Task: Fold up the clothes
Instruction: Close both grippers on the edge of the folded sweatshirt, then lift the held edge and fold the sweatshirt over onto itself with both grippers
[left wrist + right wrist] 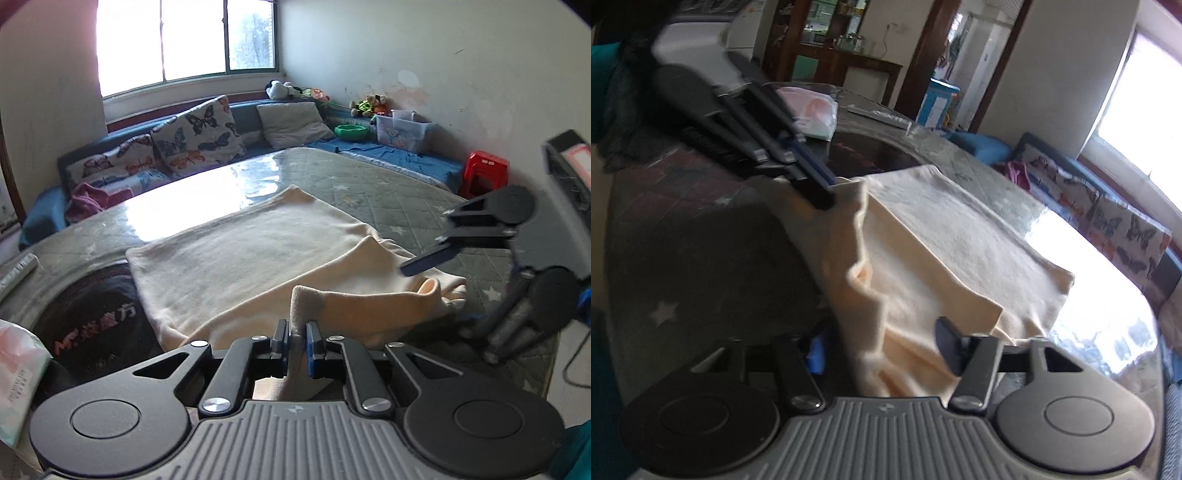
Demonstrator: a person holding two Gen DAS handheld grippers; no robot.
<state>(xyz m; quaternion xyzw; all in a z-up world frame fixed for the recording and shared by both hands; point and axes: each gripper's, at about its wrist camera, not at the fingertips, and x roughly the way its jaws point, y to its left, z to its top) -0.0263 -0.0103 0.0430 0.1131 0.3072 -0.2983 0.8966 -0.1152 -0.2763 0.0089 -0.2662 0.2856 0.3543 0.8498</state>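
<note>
A cream cloth (pixel 240 258) lies spread on the green star-quilted table (pixel 388 184), with its near edge folded up and bunched. My left gripper (pixel 295 328) is shut on a raised corner of that edge, which sticks up between the pads. In the right wrist view the left gripper (pixel 823 192) pinches the far end of the cloth (pixel 942 240). My right gripper (pixel 882 347) straddles the bunched near end. Its blue-padded fingers (pixel 816 354) stand apart from the fabric. The left wrist view shows the right gripper (pixel 439 299) with its jaws around the cloth's right end.
A tissue pack (pixel 14 369) and a dark round mat (pixel 92 325) sit at the table's left. A remote (pixel 18 269) lies near them. Beyond the table are a sofa with butterfly cushions (pixel 195 136), a red stool (pixel 484 173) and a plastic bin (pixel 402 131).
</note>
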